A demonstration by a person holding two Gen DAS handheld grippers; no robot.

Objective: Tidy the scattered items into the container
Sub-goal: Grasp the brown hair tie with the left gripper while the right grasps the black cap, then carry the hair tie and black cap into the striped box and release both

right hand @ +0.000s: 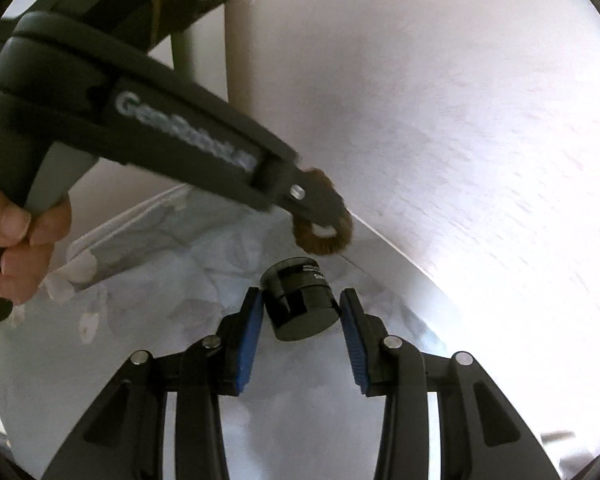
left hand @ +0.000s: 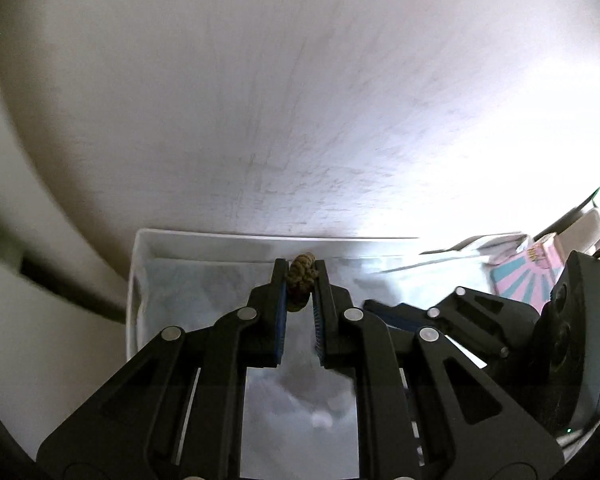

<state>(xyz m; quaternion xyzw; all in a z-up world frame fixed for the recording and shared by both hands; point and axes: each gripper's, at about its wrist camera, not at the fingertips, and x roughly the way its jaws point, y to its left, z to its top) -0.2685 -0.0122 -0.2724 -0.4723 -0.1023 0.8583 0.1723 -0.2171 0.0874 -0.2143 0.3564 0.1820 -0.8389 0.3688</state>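
We see the left gripper (left hand: 300, 276) clamped on a brown scrunchie (left hand: 301, 285); the right gripper (right hand: 300, 312) pinches a black jar (right hand: 300, 300), both above the container (left hand: 140, 248).

The left wrist camera sits just behind the black two-finger left gripper (left hand: 301, 280) and looks forward and down along its fingers, close over the white rectangular plastic container (left hand: 140, 264), with the white table top (left hand: 300, 100) filling the upper picture. The other black gripper (left hand: 452, 320) enters its lower right edge.

The right wrist camera looks steeply down along the right gripper (right hand: 300, 312), equally near, onto the same container (right hand: 112, 228) and table top (right hand: 460, 120). It takes in the left gripper (right hand: 320, 220) from the side, at upper left, with the hand (right hand: 16, 240) on its handle. Both views share the container's pale lined floor and far rim.
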